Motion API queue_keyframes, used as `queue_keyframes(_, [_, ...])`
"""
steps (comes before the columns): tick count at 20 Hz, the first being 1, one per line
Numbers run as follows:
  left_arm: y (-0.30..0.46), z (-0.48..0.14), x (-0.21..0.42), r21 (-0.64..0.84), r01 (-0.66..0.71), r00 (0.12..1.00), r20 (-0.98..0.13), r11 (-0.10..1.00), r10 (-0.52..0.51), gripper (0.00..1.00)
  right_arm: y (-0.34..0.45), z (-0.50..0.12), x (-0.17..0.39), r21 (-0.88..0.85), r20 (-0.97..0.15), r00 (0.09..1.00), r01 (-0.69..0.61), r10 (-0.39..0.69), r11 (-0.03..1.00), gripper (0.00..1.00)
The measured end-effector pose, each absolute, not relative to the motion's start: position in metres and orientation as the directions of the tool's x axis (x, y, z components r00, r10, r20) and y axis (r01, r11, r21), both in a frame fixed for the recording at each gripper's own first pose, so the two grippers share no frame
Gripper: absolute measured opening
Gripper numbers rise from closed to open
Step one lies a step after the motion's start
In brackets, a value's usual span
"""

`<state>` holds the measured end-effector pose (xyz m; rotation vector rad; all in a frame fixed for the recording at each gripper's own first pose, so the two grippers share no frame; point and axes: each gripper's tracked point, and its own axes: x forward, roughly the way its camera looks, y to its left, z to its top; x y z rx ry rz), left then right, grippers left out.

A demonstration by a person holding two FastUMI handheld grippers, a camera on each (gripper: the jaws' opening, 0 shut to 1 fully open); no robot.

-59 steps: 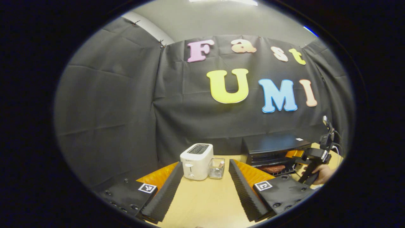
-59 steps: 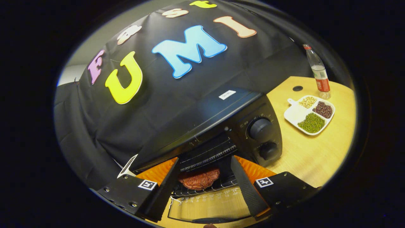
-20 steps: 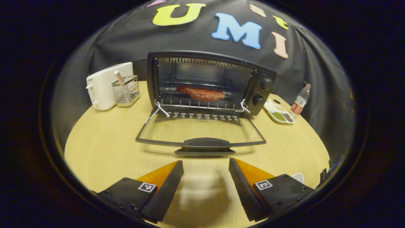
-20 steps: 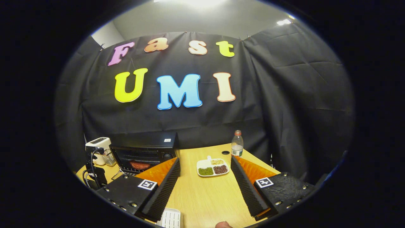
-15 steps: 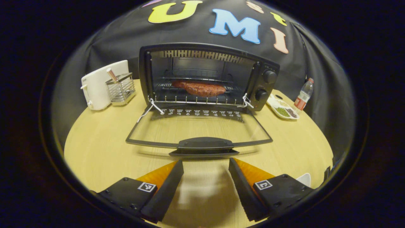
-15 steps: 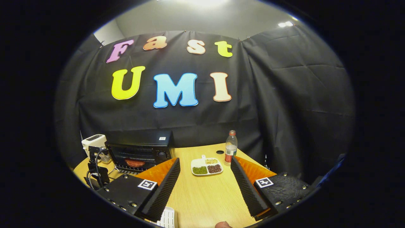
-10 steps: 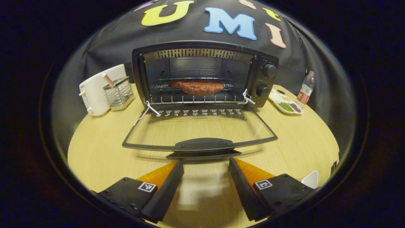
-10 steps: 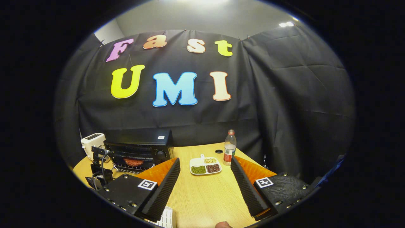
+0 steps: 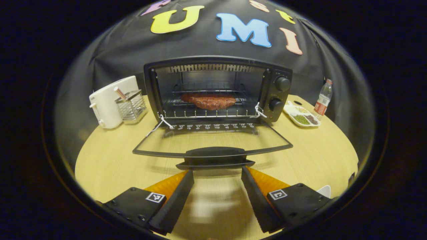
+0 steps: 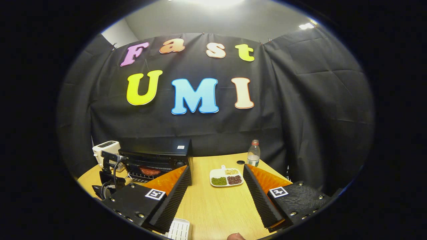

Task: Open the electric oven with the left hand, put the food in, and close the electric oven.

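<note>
Steak [image 9: 208,101] sits on my toaster oven [image 9: 217,90] rack, glass door [image 9: 212,144] down; left gripper [image 9: 216,173] gapes empty just before its handle [image 9: 215,154], right gripper [image 10: 217,181] equally wide, holding nothing

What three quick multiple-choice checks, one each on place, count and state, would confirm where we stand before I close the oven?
1. Where is the food?
A. on the rack inside the oven
B. on the table
C. in the left gripper

2. How many knobs are on the oven's front?
A. one
B. two
C. four

3. How is the oven door?
A. shut
B. half raised
C. folded down open

Answers: 1 A, the meat lies on the wire rack; 2 B, two knobs are stacked right of the cavity; 3 C, the glass door lies nearly flat toward the open left gripper.
</note>
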<state>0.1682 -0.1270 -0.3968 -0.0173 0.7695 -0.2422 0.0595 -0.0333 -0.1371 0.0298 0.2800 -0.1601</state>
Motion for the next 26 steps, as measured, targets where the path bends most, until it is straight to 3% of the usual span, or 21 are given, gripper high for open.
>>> queue_keyframes(4, [-0.127,-0.382,0.168,-0.097,0.214,0.720,-0.657,0.972,-0.224,1.00,-0.026,-0.138,0.063,0.023,-0.277,0.953,0.135,-0.124,0.991,0.97])
queue_keyframes(10, [-0.125,-0.343,0.177,-0.094,0.219,0.780,-0.581,0.971,-0.232,0.97,-0.016,-0.141,0.066,0.046,-0.283,0.955,0.111,-0.094,0.993,0.97])
queue_keyframes(16, [-0.128,-0.310,0.209,-0.033,0.260,0.841,-0.483,0.965,-0.243,0.96,-0.012,-0.144,0.068,0.048,-0.289,0.953,0.111,-0.093,0.993,0.97])
queue_keyframes(17, [-0.133,-0.307,0.219,-0.029,0.271,0.840,-0.481,0.962,-0.251,1.00,-0.013,-0.145,0.068,0.049,-0.290,0.952,0.116,-0.097,0.992,0.97])
queue_keyframes(20, [-0.138,-0.287,0.252,-0.028,0.273,0.858,-0.445,0.962,-0.256,0.93,-0.012,-0.141,0.067,0.051,-0.284,0.953,0.120,-0.101,0.991,0.97])
queue_keyframes(21, [-0.138,-0.278,0.253,-0.027,0.274,0.870,-0.419,0.961,-0.260,0.97,-0.013,-0.139,0.067,0.048,-0.280,0.954,0.122,-0.104,0.991,0.97])
queue_keyframes(22, [-0.139,-0.269,0.254,-0.025,0.276,0.881,-0.394,0.961,-0.263,0.90,-0.014,-0.138,0.067,0.048,-0.276,0.956,0.121,-0.104,0.991,0.98])
queue_keyframes(23, [-0.140,-0.256,0.255,-0.023,0.281,0.889,-0.370,0.960,-0.269,1.00,-0.013,-0.136,0.069,0.050,-0.273,0.957,0.119,-0.101,0.992,0.98])
queue_keyframes(25, [-0.141,-0.229,0.247,-0.015,0.287,0.905,-0.323,0.958,-0.276,1.00,-0.013,-0.128,0.069,0.060,-0.262,0.961,0.110,-0.091,0.992,0.97])
queue_keyframes(26, [-0.141,-0.215,0.241,-0.012,0.288,0.913,-0.299,0.958,-0.278,0.90,-0.013,-0.122,0.069,0.066,-0.250,0.965,0.103,-0.084,0.992,0.97])
